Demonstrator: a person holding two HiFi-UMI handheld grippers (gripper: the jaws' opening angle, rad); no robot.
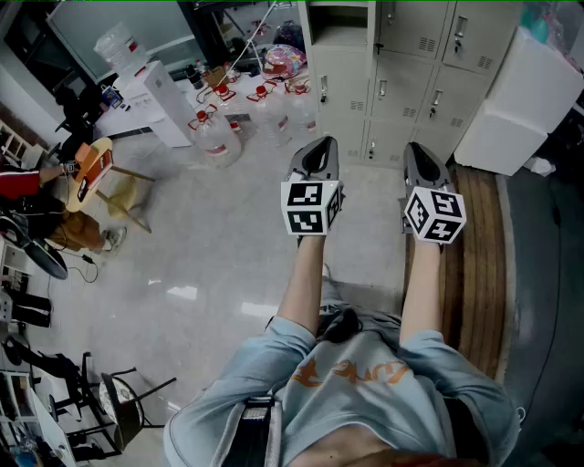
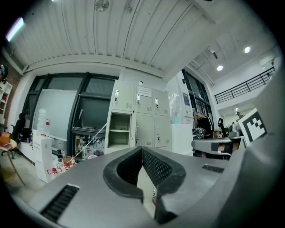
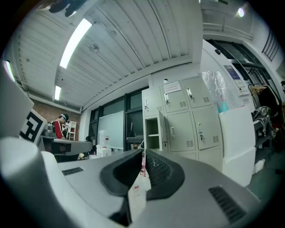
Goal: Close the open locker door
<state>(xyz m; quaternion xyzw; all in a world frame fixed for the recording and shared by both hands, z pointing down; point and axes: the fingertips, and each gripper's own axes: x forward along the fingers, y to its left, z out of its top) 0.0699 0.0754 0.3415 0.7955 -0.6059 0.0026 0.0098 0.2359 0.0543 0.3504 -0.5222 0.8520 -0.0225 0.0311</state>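
A bank of pale grey lockers stands ahead of me across the floor. One compartment is open; in the left gripper view its dark interior with a shelf shows. In the right gripper view the open door hangs out on the compartment's right side. My left gripper and right gripper are held side by side, pointing at the lockers from some distance. Both are shut and empty, the left gripper and right gripper each showing tips that meet.
Large water bottles with red caps stand on the floor left of the lockers. A white appliance sits to the right, and a wooden bench runs along my right. A stool and clutter lie far left. A person sits at a desk.
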